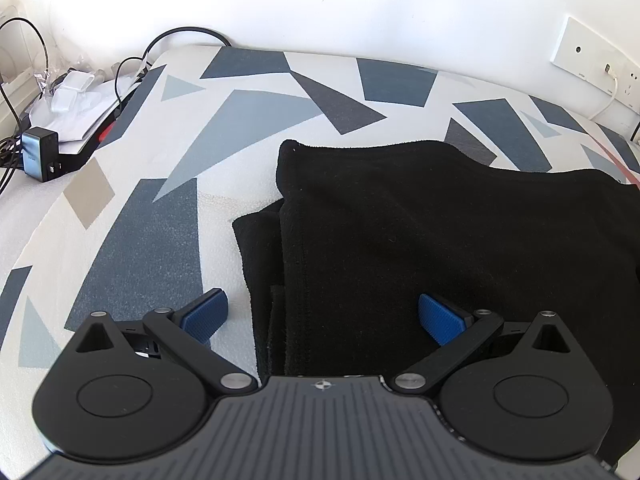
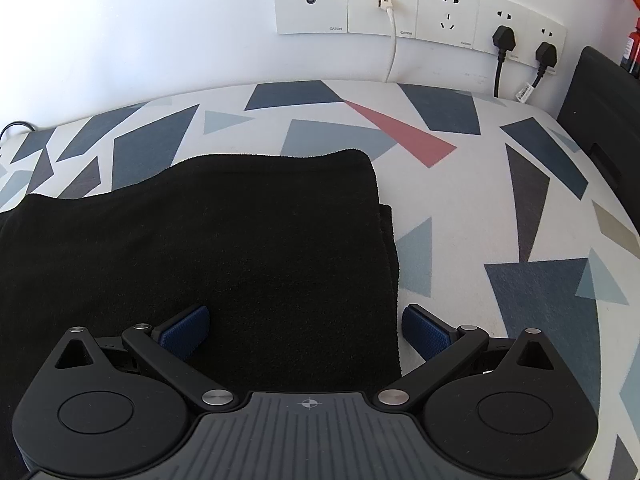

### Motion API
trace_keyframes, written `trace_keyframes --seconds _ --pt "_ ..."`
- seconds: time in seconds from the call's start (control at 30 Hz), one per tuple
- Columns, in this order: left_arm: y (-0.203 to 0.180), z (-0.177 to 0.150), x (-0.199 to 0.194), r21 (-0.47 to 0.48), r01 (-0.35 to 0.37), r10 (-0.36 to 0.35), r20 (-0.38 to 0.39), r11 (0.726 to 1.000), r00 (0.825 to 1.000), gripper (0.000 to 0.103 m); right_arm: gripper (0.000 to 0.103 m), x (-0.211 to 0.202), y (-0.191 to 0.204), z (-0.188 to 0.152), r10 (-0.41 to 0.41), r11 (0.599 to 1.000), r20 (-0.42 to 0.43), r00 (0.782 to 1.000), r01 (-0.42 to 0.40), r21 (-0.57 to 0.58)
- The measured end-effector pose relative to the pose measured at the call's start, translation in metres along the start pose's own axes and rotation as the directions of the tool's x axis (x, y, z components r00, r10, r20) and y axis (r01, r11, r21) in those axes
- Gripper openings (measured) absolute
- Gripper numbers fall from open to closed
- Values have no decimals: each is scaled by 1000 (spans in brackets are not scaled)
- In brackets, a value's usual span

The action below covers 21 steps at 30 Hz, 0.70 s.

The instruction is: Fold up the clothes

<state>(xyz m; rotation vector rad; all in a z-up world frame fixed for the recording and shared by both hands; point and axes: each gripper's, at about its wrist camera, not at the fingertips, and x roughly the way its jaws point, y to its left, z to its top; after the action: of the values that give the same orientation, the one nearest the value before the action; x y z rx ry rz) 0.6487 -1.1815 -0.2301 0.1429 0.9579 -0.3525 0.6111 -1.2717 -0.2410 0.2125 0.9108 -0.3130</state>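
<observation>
Left gripper [image 1: 322, 316] & right gripper [image 2: 306, 330]: jaws wide, holding nothing, each straddling a near corner of the black garment [image 1: 440, 240], prob. set to pinch for the next fold. Garment lies partly folded, flat on patterned desk [image 1: 140, 220]; wall sockets [image 2: 416, 8] behind.

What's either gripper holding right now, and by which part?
Nothing. Left gripper and right gripper are both open, each straddling a side edge of the folded black garment on the patterned table cover.
</observation>
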Motion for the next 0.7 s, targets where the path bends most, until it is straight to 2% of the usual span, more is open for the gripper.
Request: trace_keyframes --seconds 0.7 --pt "1 -3 -1 -16 -8 8 16 1000 1000 103 102 1 5 2 2 1000 -10 1000 -3 -13"
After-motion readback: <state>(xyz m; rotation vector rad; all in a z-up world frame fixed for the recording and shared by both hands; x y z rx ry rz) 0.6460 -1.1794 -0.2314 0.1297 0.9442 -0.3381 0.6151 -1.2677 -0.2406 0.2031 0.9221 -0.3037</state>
